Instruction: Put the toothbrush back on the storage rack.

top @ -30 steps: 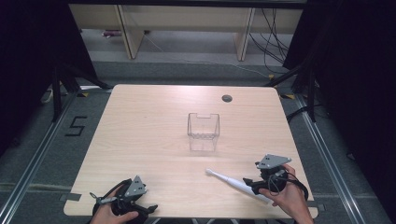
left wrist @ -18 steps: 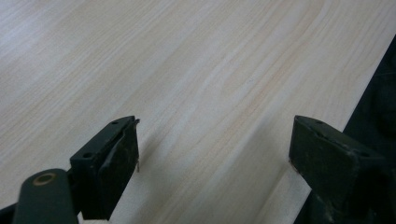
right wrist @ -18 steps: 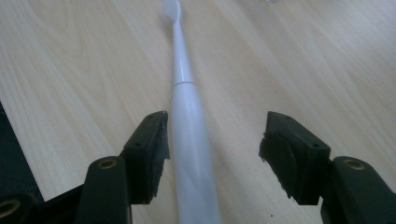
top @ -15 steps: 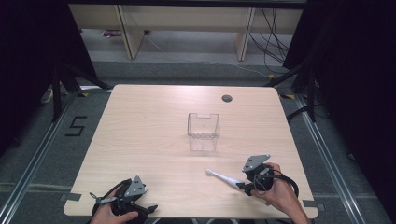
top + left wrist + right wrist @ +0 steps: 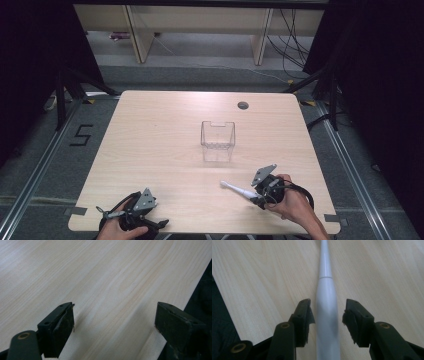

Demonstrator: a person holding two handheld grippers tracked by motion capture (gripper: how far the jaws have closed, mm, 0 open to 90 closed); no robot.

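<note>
High view: a white toothbrush (image 5: 239, 190) lies on the pale wooden desk (image 5: 165, 135), near its front right edge, its handle end reaching into the right gripper (image 5: 256, 198). A clear plastic box (image 5: 217, 135) stands well apart, mid-desk. The left gripper (image 5: 155, 224) rests at the front left edge, held in a hand (image 5: 117, 229).

Left gripper view: the left gripper (image 5: 113, 322) stands wide open over bare desk (image 5: 100, 277) by the edge, nothing between its jaws.

Right gripper view: the right gripper (image 5: 327, 315), jaws just closing, straddles the toothbrush (image 5: 325, 302) handle; narrow gaps remain on both sides, so the pads do not yet press on it.
</note>
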